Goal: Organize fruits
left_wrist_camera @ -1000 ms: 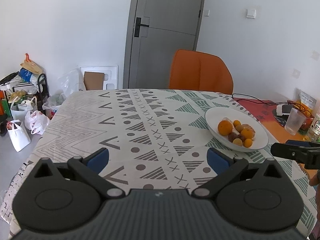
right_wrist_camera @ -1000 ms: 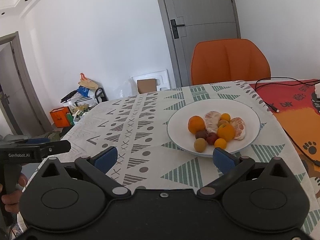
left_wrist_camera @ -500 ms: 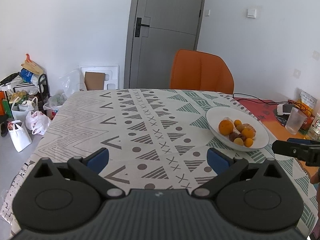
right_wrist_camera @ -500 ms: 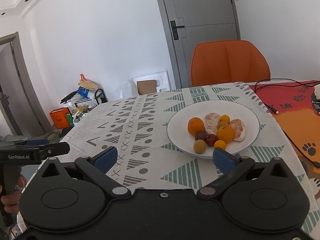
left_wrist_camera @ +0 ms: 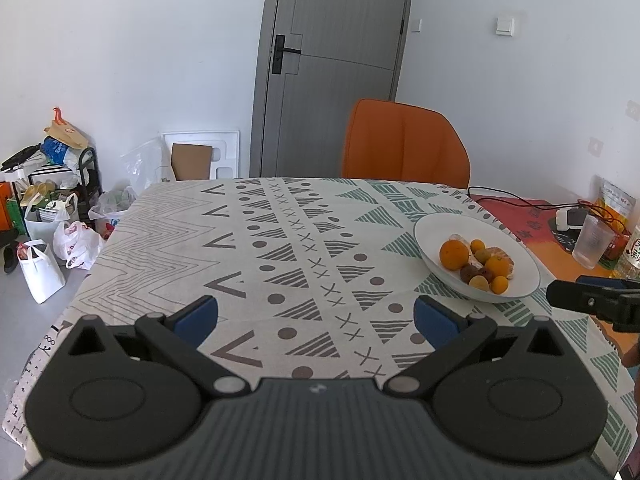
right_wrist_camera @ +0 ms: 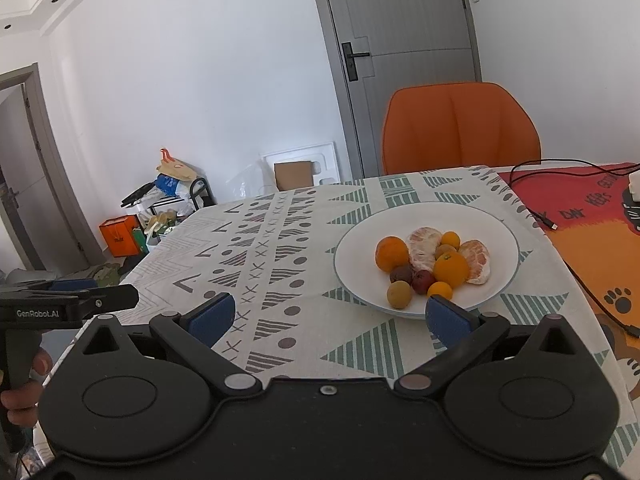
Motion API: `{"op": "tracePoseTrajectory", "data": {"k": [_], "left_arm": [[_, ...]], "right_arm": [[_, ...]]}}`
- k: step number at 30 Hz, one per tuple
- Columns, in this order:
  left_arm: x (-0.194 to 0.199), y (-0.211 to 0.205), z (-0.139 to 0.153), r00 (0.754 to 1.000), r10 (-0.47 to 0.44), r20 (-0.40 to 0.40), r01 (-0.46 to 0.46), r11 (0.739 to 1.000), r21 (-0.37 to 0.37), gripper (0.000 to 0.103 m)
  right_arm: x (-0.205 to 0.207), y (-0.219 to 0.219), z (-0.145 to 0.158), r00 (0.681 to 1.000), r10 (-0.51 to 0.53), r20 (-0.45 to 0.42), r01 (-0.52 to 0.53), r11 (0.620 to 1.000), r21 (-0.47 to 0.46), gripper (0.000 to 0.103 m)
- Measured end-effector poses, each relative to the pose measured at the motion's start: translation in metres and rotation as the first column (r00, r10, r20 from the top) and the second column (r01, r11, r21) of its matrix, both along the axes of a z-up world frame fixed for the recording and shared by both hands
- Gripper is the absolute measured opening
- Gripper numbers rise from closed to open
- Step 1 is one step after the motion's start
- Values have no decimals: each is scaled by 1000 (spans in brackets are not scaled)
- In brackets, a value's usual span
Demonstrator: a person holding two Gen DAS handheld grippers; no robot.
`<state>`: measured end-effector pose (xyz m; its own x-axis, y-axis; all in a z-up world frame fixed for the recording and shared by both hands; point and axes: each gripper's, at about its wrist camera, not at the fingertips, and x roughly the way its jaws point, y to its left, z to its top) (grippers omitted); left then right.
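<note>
A white plate [right_wrist_camera: 500, 236] [left_wrist_camera: 432, 232] sits on the right side of the patterned tablecloth [left_wrist_camera: 280, 248]. It holds a whole orange [right_wrist_camera: 391, 254], two peeled mandarins [right_wrist_camera: 423, 246], several small kumquats and dark round fruits [right_wrist_camera: 423, 281]. My right gripper [right_wrist_camera: 328, 316] hovers open just in front of the plate, nothing between its blue pads. My left gripper [left_wrist_camera: 316, 316] is open over the middle of the cloth, well left of the plate. Each gripper's side shows at the edge of the other's view.
An orange chair [left_wrist_camera: 404, 144] stands at the far side of the table, a grey door [left_wrist_camera: 336, 64] behind it. A clear plastic cup [left_wrist_camera: 594, 240], cables and packets lie on the red-orange mat [right_wrist_camera: 580, 208] at right. Bags and boxes [left_wrist_camera: 52, 208] crowd the floor at left.
Both views have shifted slightly: the plate sits a little lower and nearer in the right wrist view. Neither gripper's fingers have changed their spread.
</note>
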<state>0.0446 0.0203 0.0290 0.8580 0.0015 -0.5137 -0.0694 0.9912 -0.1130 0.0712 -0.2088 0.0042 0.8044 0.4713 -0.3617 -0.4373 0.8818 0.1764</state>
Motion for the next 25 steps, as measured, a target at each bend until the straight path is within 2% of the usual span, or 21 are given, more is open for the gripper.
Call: {"op": "tracePoseTrajectory", "data": {"k": [25], "left_arm": [[1, -4, 3, 1000, -8, 1, 8, 1000, 3, 103]], "right_arm": [[-1, 1, 1, 1000, -2, 1, 2, 1000, -4, 103]]}}
